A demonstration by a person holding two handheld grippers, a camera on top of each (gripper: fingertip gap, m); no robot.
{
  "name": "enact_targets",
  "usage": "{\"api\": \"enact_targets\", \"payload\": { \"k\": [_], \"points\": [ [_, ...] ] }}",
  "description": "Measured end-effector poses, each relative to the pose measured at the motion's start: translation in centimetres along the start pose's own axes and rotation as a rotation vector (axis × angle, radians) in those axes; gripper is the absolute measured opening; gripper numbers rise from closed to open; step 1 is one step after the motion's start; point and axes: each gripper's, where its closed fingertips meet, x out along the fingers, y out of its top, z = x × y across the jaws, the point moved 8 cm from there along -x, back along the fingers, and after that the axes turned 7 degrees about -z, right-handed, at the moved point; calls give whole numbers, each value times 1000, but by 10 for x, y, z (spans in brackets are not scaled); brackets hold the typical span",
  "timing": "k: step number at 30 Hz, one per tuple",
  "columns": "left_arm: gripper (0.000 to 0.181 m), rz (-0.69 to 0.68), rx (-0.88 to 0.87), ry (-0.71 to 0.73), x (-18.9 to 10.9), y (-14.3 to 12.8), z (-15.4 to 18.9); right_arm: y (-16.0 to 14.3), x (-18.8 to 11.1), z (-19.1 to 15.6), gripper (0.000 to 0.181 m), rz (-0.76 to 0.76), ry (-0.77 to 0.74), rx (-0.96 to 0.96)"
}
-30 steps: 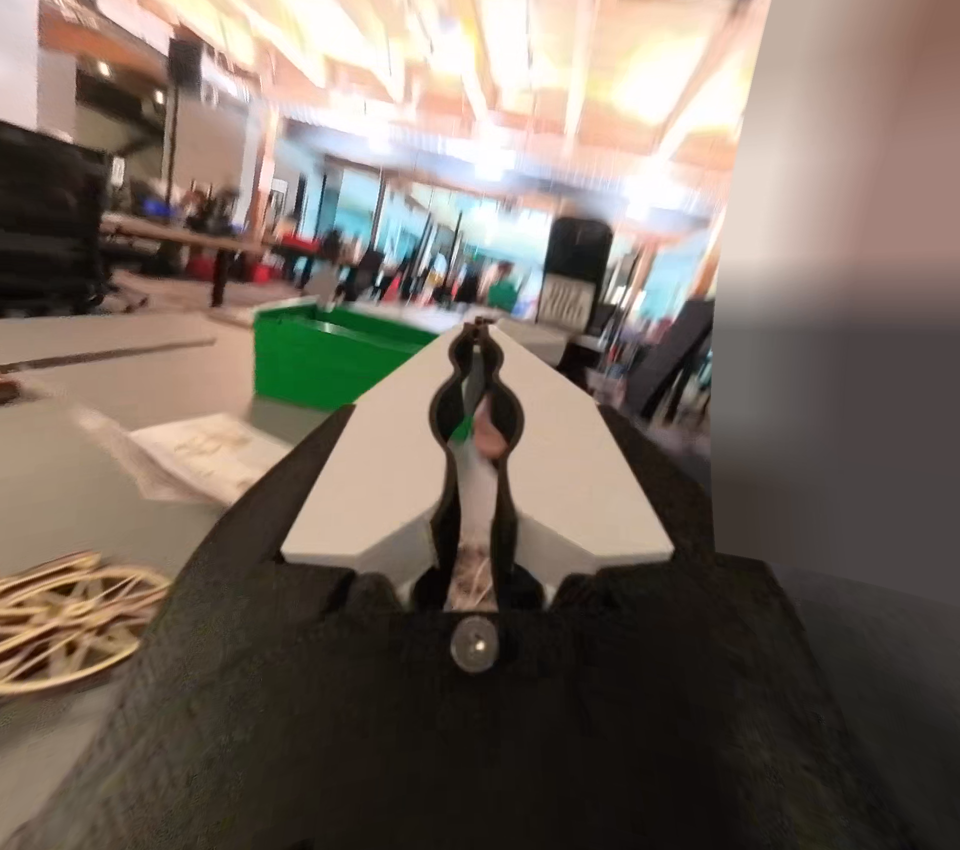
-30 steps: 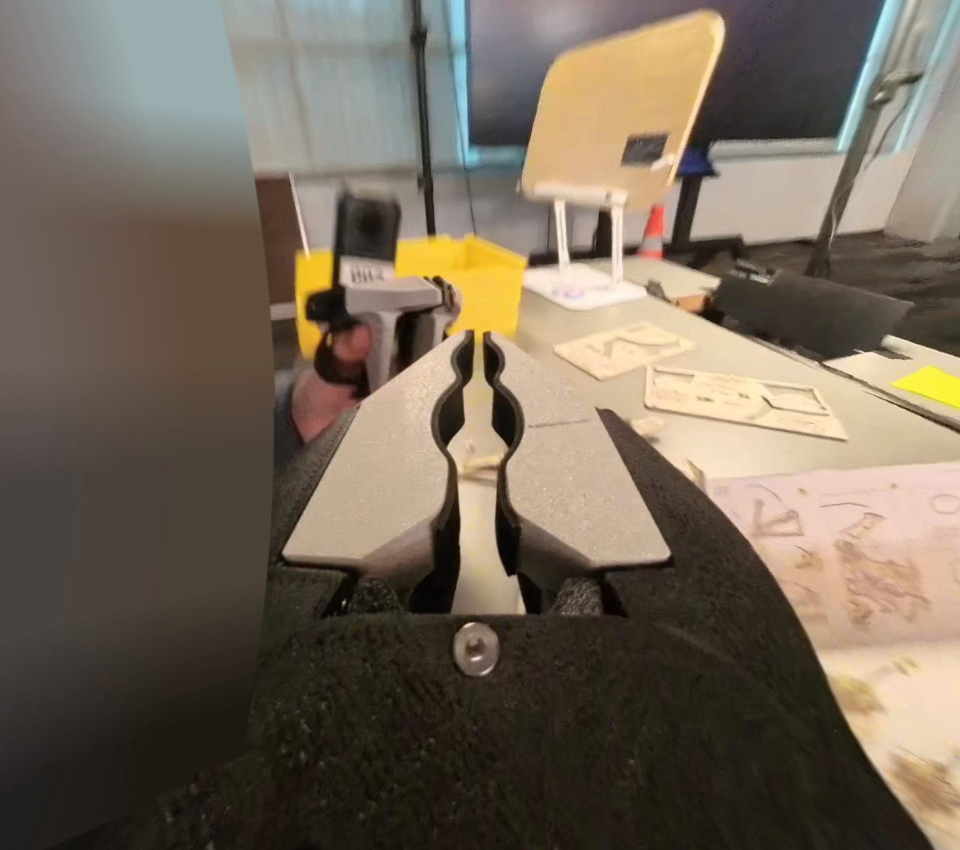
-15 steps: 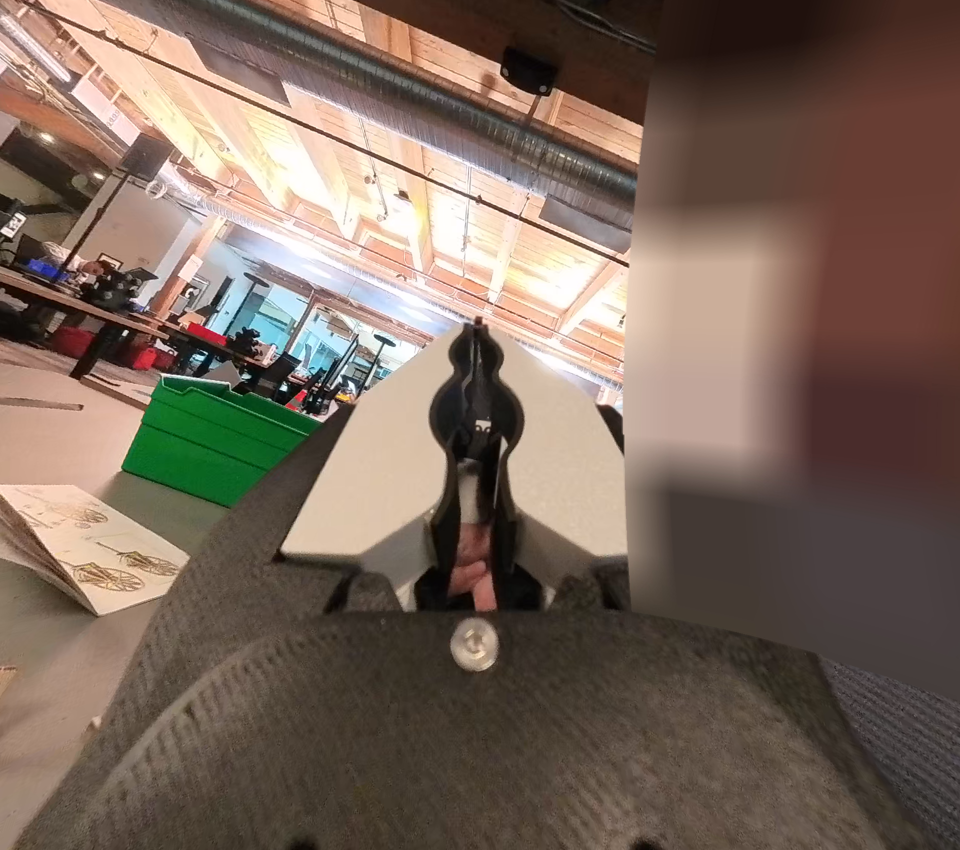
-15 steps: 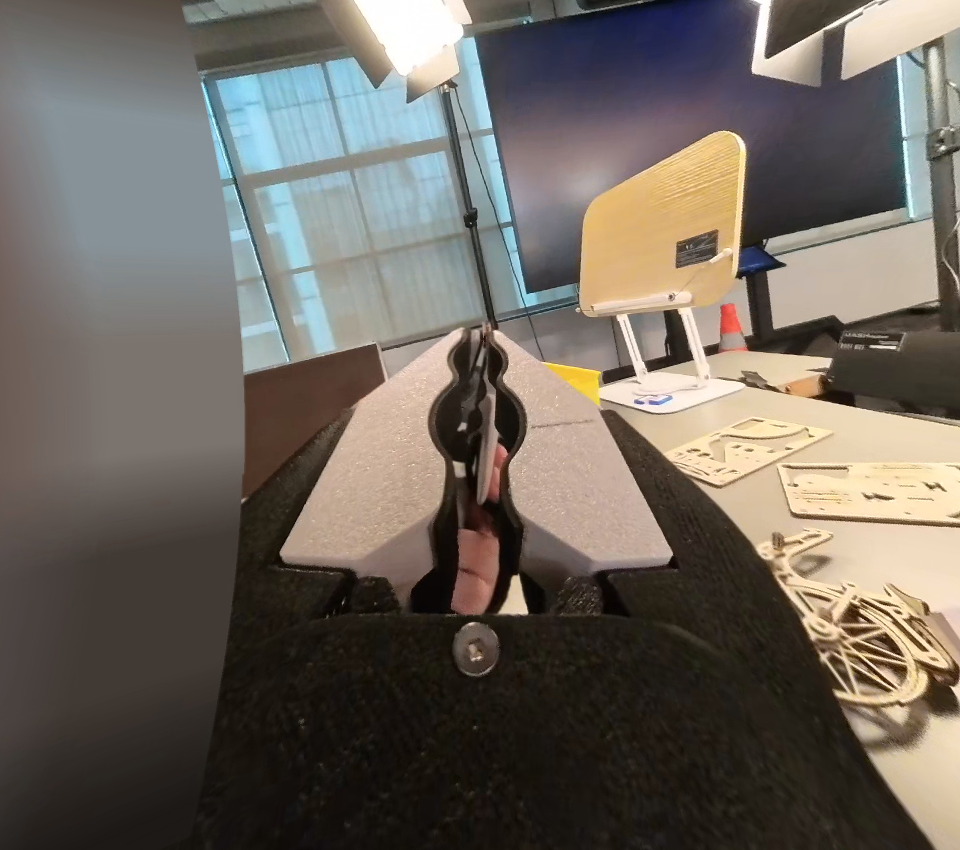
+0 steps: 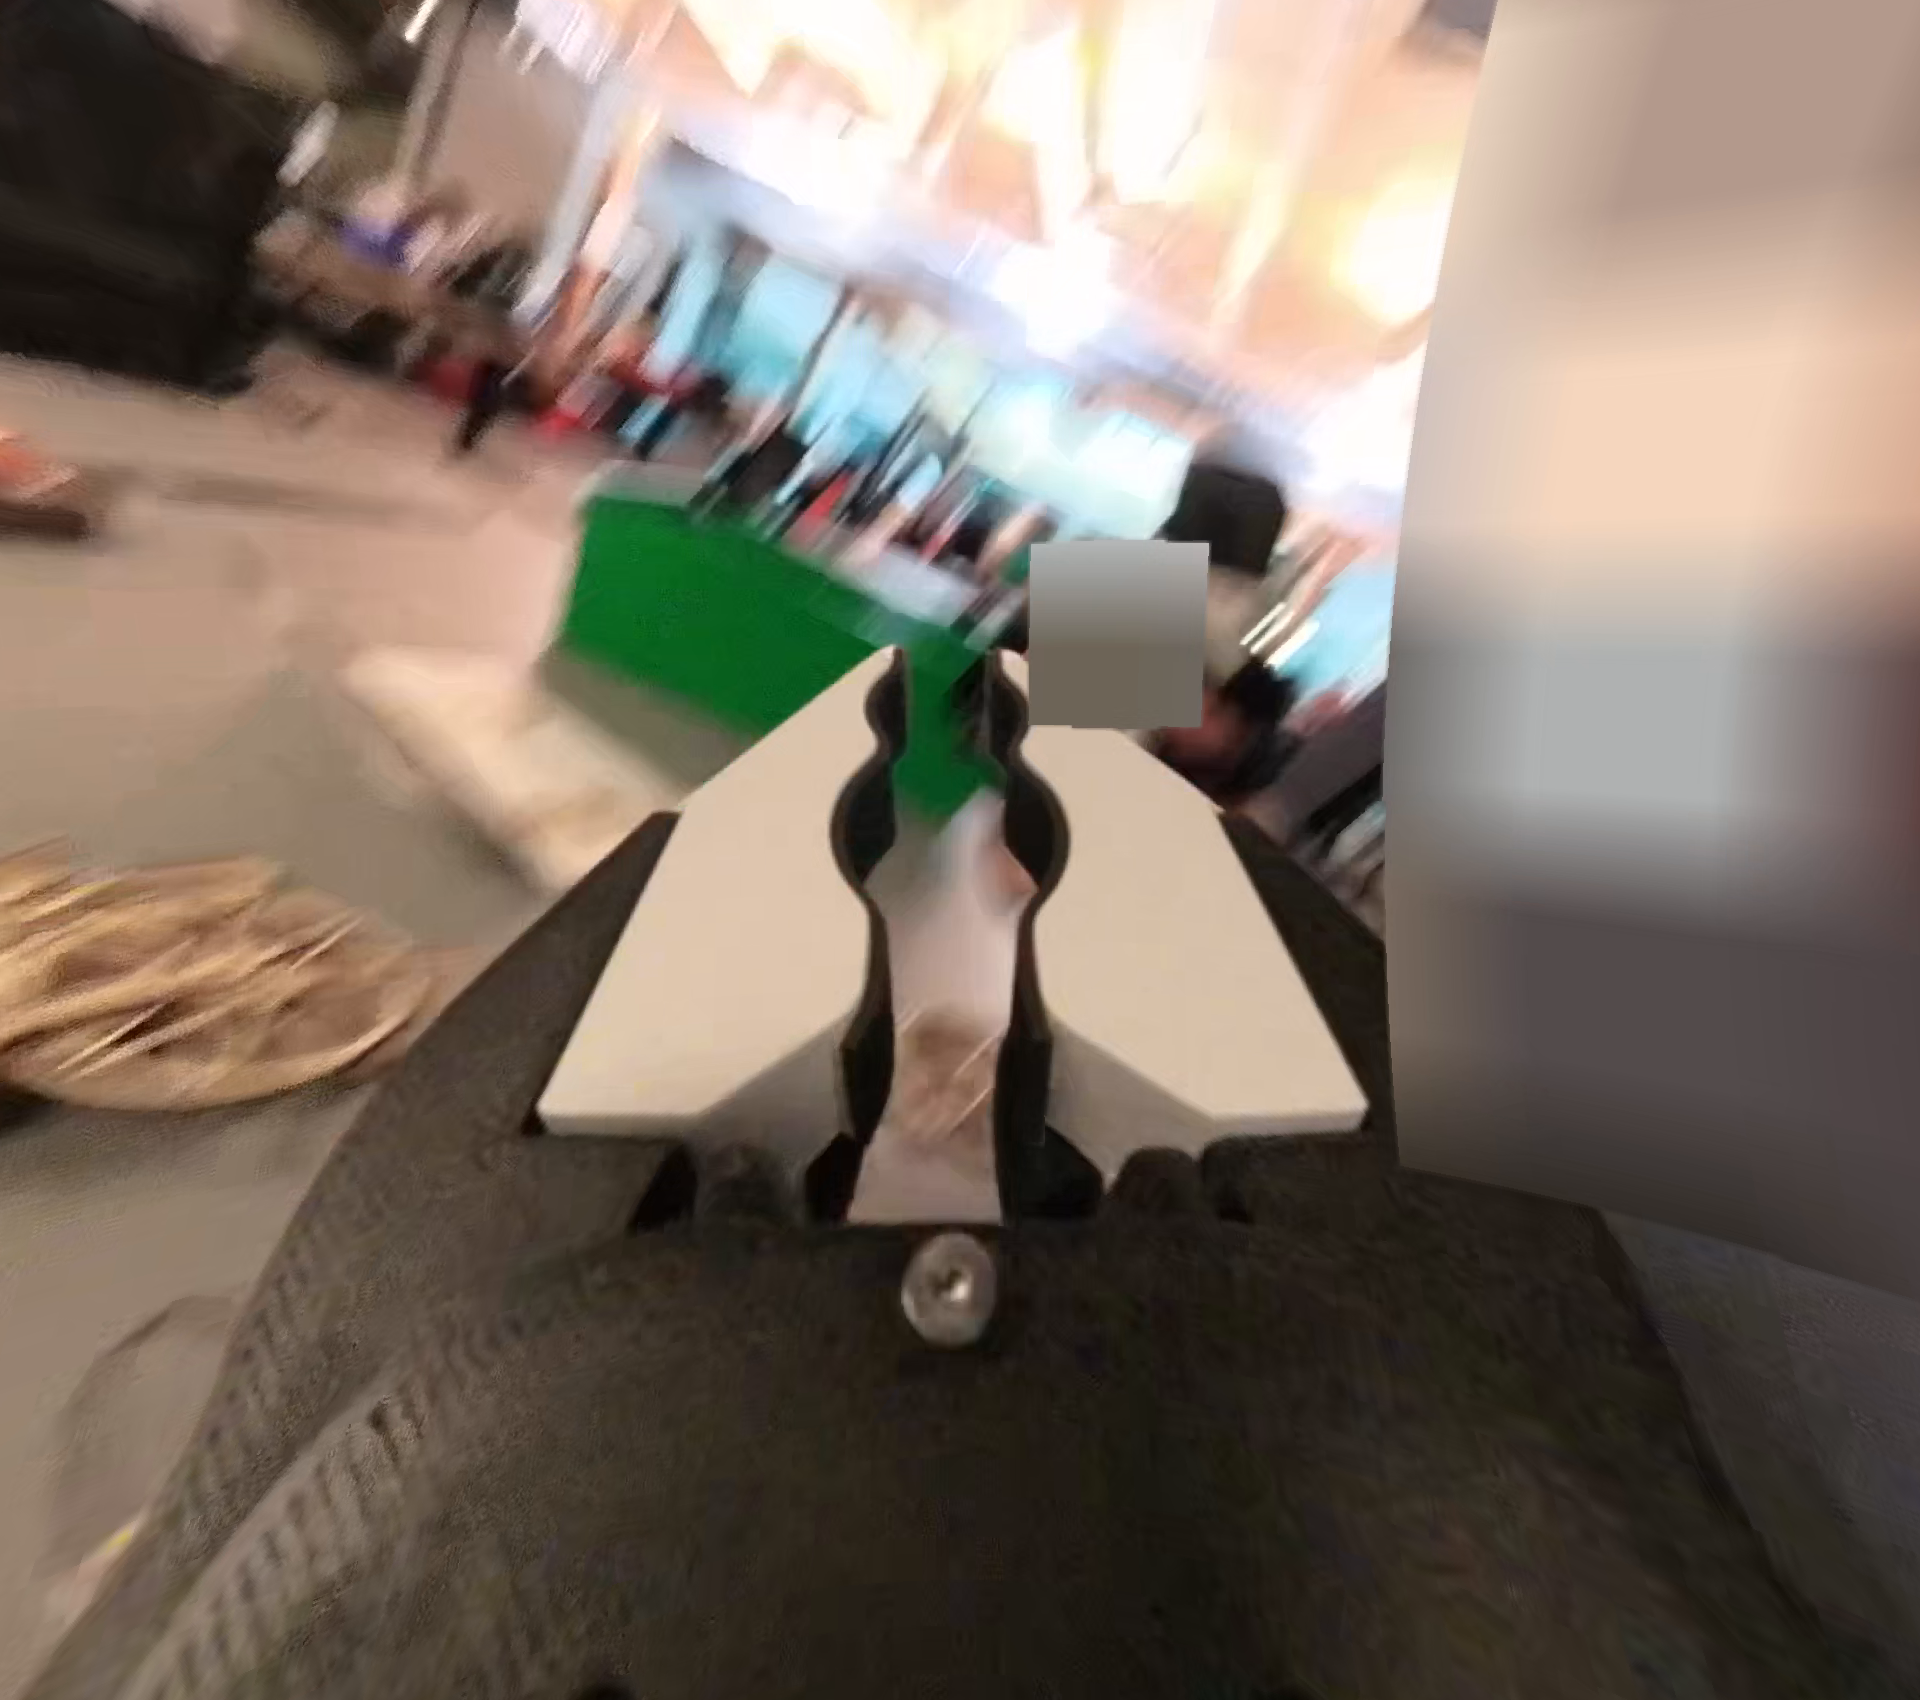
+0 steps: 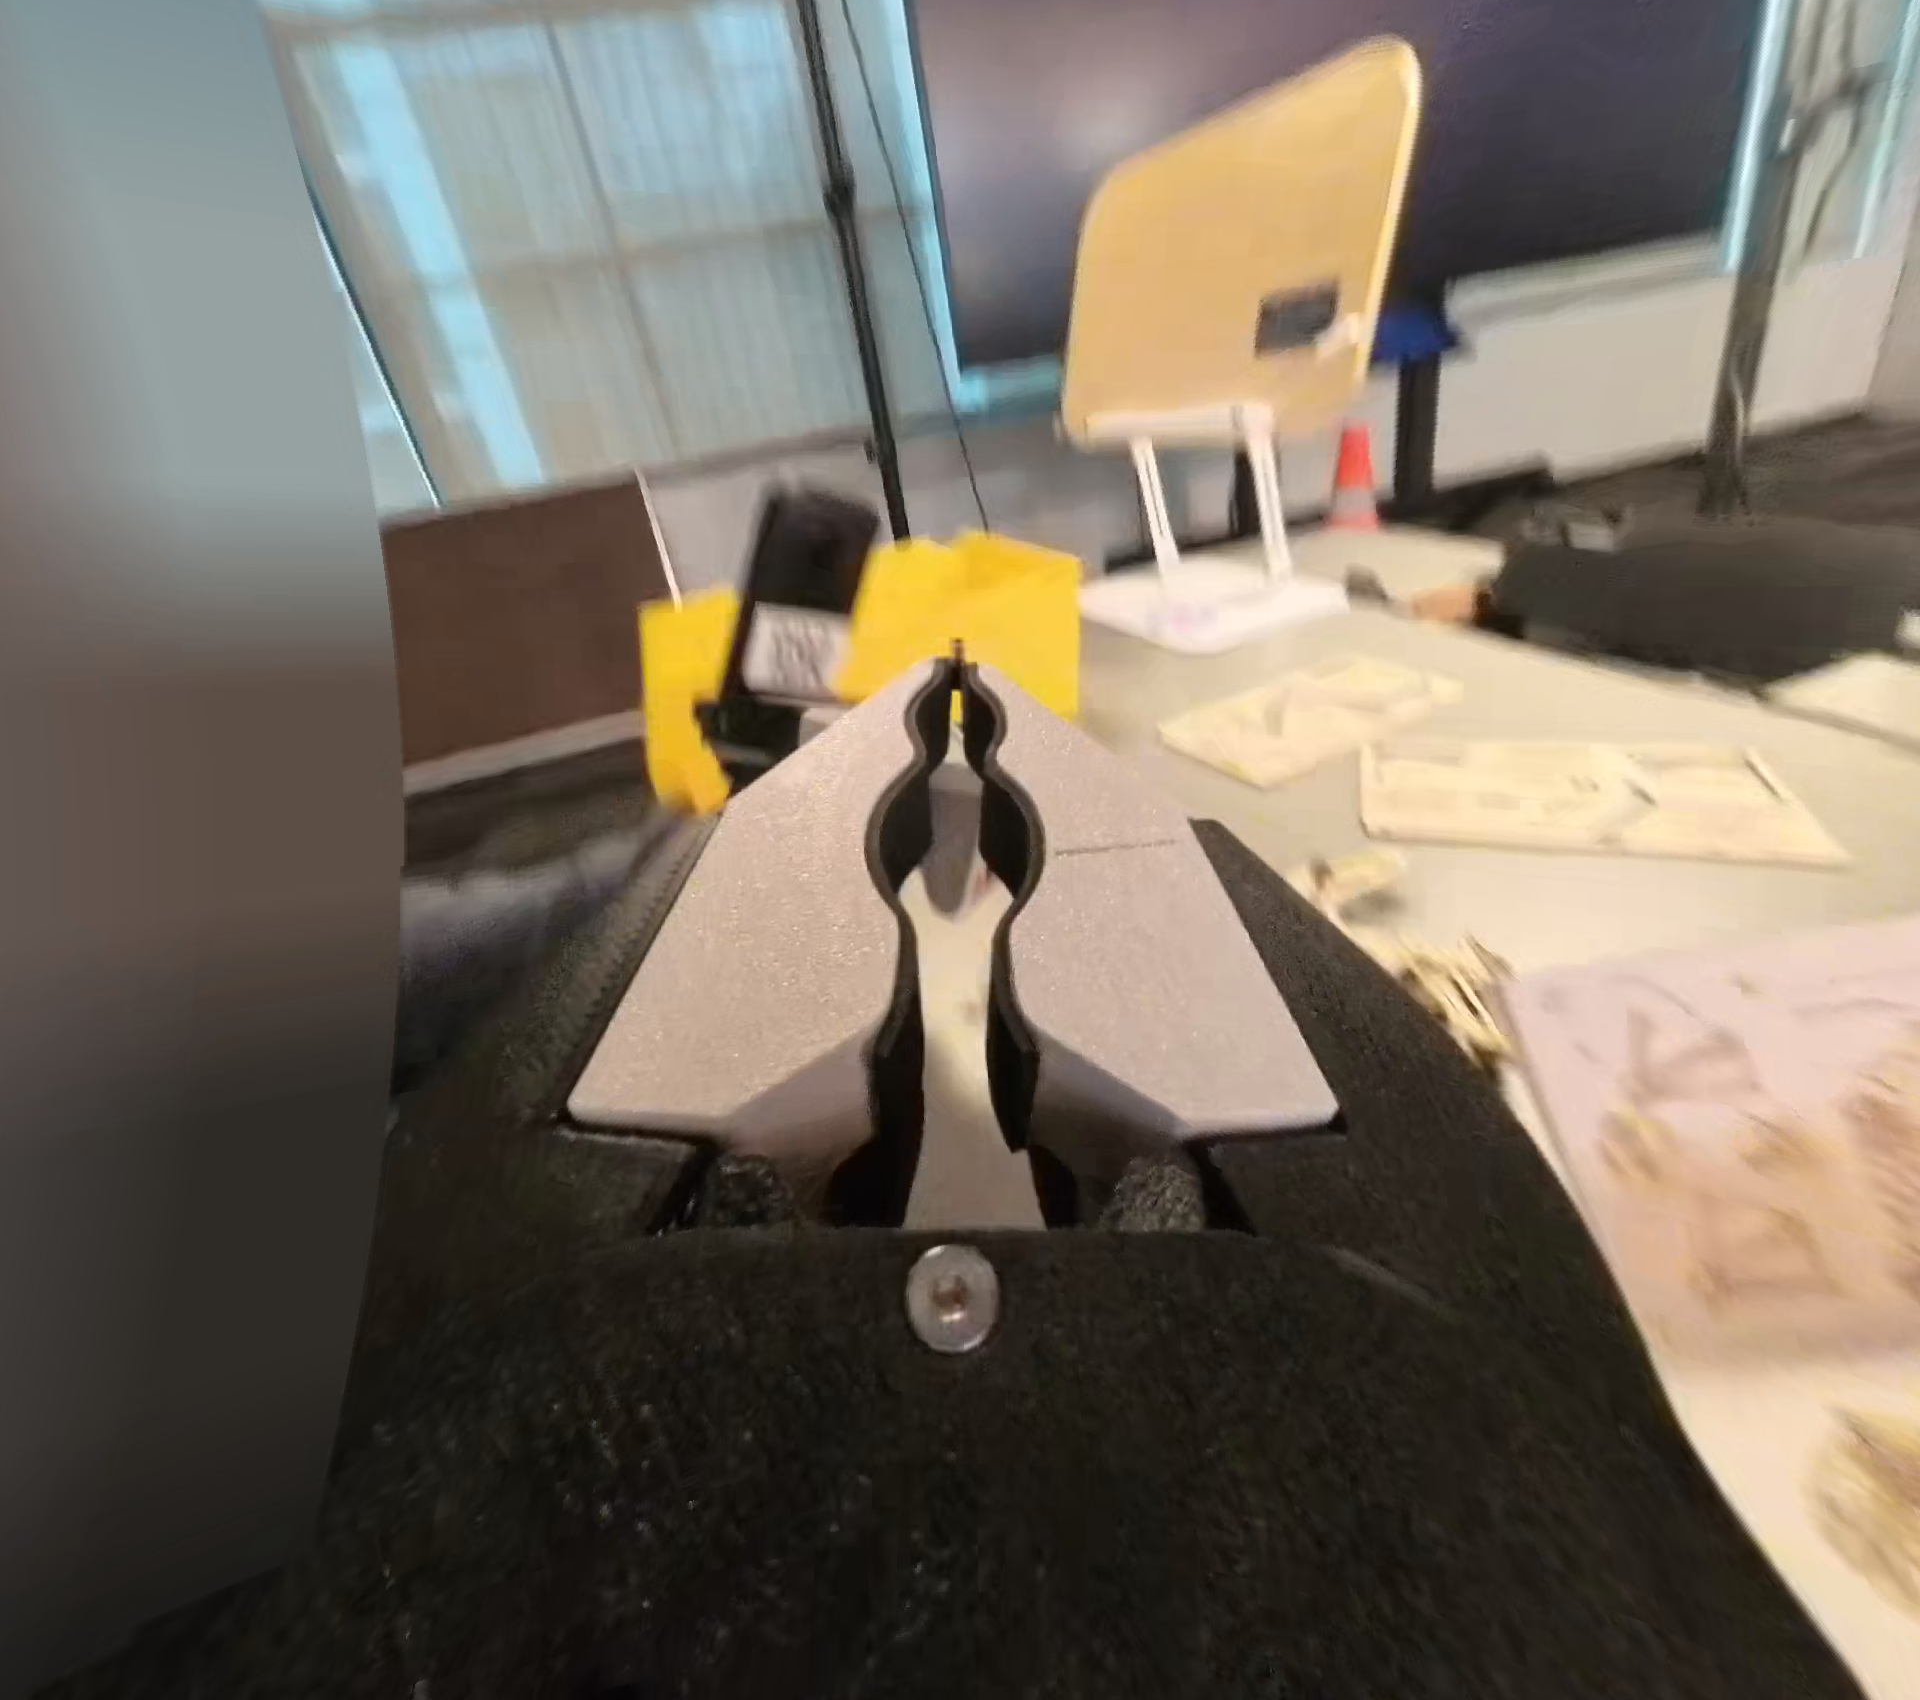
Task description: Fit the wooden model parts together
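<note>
Left hand-held gripper [image 5: 948,663] raised level over worktop [image 5: 208,715], jaws slightly spread, empty. Right hand-held gripper [image 6: 958,663] level, tips pressed together. Wooden model [image 5: 177,985] on worktop, left; part sheets [image 6: 1590,798] right.

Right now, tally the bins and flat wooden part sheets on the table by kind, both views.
Green bin: 1
Yellow bin: 1
Flat wooden part sheets: 2
Total: 4
</note>
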Motion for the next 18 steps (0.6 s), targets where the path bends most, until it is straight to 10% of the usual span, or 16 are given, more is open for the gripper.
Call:
{"api": "enact_targets", "payload": {
  "k": [1,8,18],
  "points": [
    [15,-162,69,131,0,-8,-10,-4,-6,8,0,-127,-17,-17],
    [36,-801,339,330,18,-51,-35,-46,-2,53,0,-869,-55,-3],
    [34,-994,425,251,33,-71,-46,-59,25,63,0,-1289,333,-809]
  ]
}}
